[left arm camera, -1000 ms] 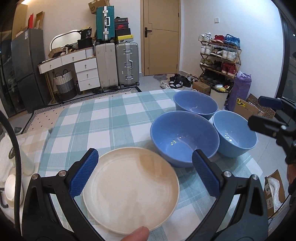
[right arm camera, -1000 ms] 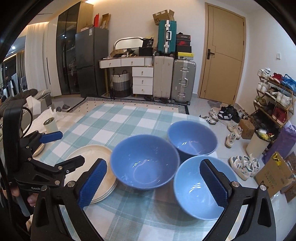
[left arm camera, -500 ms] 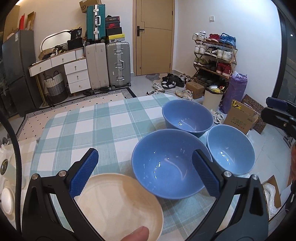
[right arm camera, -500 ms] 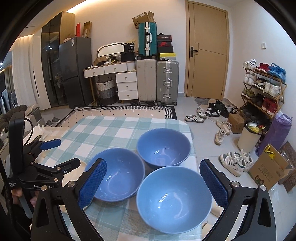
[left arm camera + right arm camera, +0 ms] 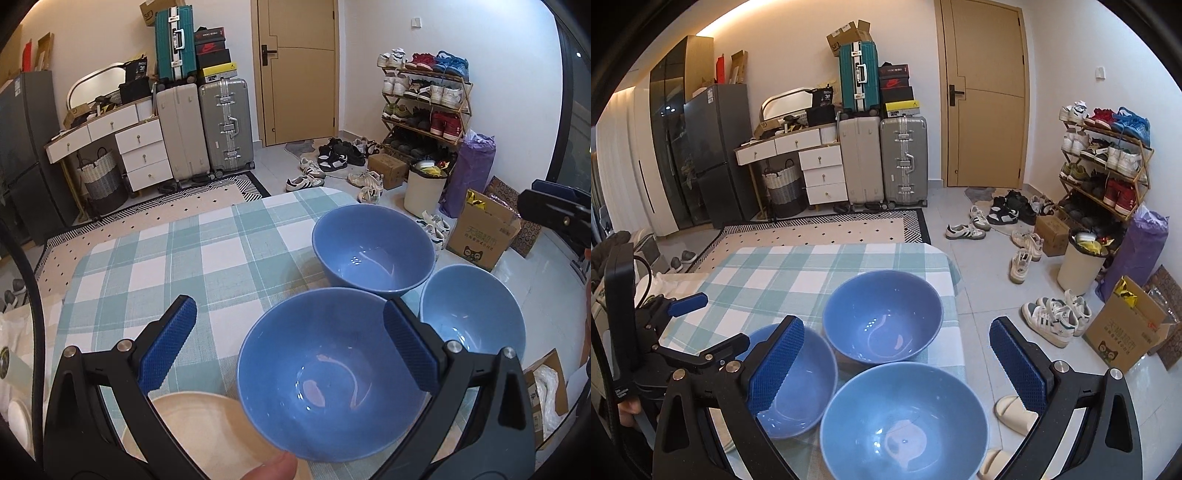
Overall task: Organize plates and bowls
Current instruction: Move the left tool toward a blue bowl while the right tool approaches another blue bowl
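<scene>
Three blue bowls stand close together on the checked tablecloth (image 5: 155, 258). In the left wrist view the nearest bowl (image 5: 328, 373) lies between the fingers of my open left gripper (image 5: 291, 347), with a far bowl (image 5: 373, 251) and a right bowl (image 5: 476, 306) beyond. A cream plate (image 5: 199, 432) lies at the lower left, partly under the left finger. In the right wrist view my open right gripper (image 5: 897, 365) hovers over the near bowl (image 5: 905, 417), with the far bowl (image 5: 882, 314) and left bowl (image 5: 801, 376) behind. Both grippers are empty.
The left gripper (image 5: 683, 332) shows at the left of the right wrist view. The table's right edge runs just beside the bowls, with floor, shoes (image 5: 1052, 317), slippers (image 5: 1012, 410) and a cardboard box (image 5: 1126, 328) below. Suitcases (image 5: 882, 158) and a shoe rack (image 5: 1104, 158) stand far back.
Both grippers have moved to the right along the table. The plate has slid towards the lower left of the left view, and the bowls now lie under both grippers. Both stay open.
</scene>
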A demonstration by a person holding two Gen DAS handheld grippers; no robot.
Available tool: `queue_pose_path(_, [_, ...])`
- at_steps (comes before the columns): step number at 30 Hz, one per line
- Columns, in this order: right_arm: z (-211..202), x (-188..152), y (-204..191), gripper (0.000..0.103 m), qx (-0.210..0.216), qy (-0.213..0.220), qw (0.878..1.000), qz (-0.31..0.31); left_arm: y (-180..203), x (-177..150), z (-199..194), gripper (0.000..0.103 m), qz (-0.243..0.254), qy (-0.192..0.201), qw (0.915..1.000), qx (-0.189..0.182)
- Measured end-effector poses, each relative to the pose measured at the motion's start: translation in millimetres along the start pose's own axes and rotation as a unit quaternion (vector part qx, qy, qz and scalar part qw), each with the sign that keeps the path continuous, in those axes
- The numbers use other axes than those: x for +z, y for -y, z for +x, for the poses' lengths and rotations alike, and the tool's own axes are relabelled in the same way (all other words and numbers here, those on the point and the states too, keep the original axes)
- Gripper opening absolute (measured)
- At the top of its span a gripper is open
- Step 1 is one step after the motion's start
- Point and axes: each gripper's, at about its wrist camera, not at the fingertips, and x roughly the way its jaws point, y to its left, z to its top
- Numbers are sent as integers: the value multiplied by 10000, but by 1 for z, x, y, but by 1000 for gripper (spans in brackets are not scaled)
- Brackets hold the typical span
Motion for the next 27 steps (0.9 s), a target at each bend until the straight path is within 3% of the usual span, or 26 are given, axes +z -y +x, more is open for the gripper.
queue_pose_path(27, [85,-6,39,102,-155,-529,9979,351,18,33,86,101,209,-153,9995,-172])
